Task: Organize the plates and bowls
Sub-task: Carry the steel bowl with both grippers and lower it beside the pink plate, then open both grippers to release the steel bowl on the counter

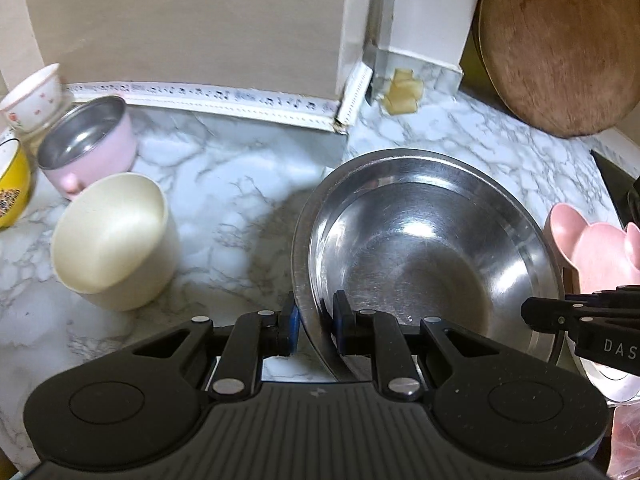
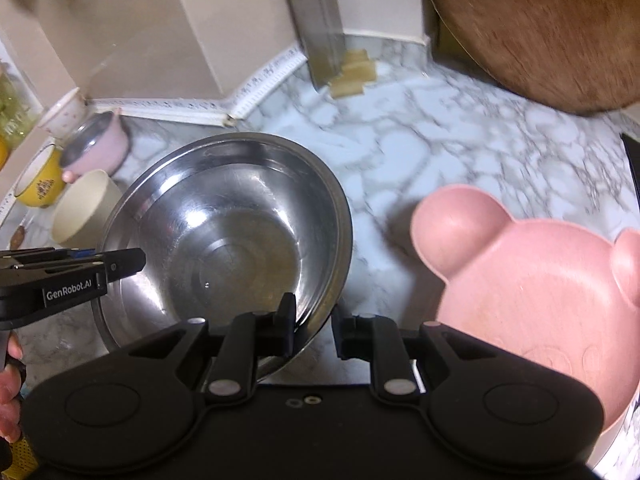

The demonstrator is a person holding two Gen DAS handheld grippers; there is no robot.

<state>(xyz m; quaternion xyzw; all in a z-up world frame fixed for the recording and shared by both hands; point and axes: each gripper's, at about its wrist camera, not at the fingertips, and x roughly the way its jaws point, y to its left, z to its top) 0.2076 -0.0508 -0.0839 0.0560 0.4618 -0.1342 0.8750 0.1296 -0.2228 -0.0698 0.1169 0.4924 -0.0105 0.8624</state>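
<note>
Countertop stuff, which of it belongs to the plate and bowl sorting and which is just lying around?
Part of the job:
steel bowl, its rim between both grippers' fingers
pink bear plate
cream bowl
pink steel-lined bowl
yellow bowl
white patterned bowl

Just lying about:
round wooden board leaning at the back
pale yellow blocks by the wall
</note>
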